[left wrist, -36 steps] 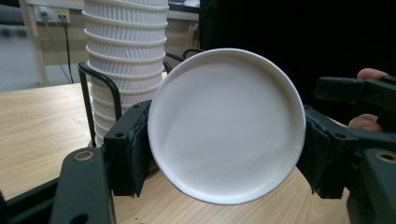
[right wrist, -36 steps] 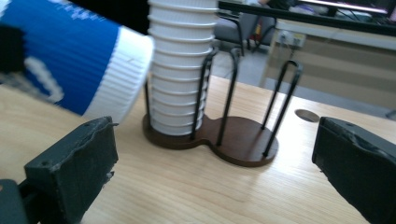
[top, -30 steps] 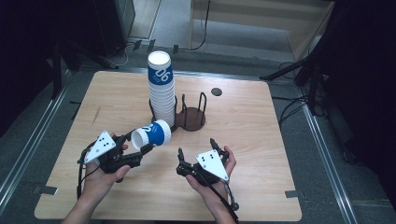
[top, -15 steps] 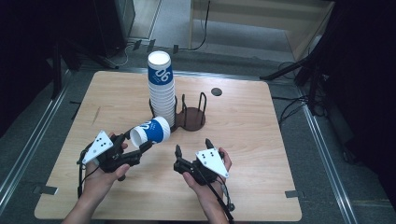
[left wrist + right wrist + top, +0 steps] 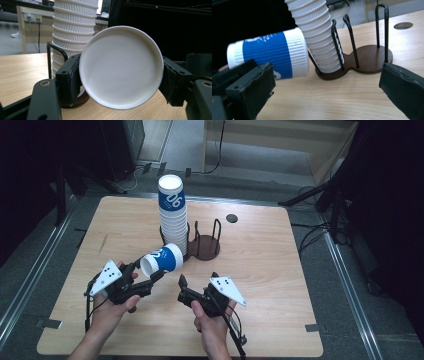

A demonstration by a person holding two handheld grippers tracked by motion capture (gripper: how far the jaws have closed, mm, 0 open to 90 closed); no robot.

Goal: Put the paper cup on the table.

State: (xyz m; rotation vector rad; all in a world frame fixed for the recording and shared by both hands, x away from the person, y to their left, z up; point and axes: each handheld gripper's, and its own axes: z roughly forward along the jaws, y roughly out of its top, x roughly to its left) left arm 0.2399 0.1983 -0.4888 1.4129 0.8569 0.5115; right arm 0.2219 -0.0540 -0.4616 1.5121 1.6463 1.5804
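**A:** What is on the counter (image 5: 280,285)?

**B:** It is a light wooden counter seen from above. Toward its far side stands a dark wooden cup holder (image 5: 205,247) with thin black wire loops rising from two round bases. One base carries a tall stack of paper cups (image 5: 173,220), white and ribbed, with a blue band on the top cup. The other base is bare.

**A:** And the hands?

**B:** Two forearms come in from the near edge, each hand holding a black claw. The left claw (image 5: 150,277) grips a single paper cup (image 5: 162,260), white with a blue sleeve. The cup is held off the counter, lying on its side, with its base end close to the foot of the stack. In the left gripper view the cup's round opening (image 5: 121,66) faces the camera, pinched at its rim between the two jaws, with the stack just behind.

**A:** The right one?

**B:** The right claw (image 5: 182,287) sits near the left one, just above the counter, jaws spread wide and holding nothing. In the right gripper view, the cup and the holder lie ahead between its parted jaws.
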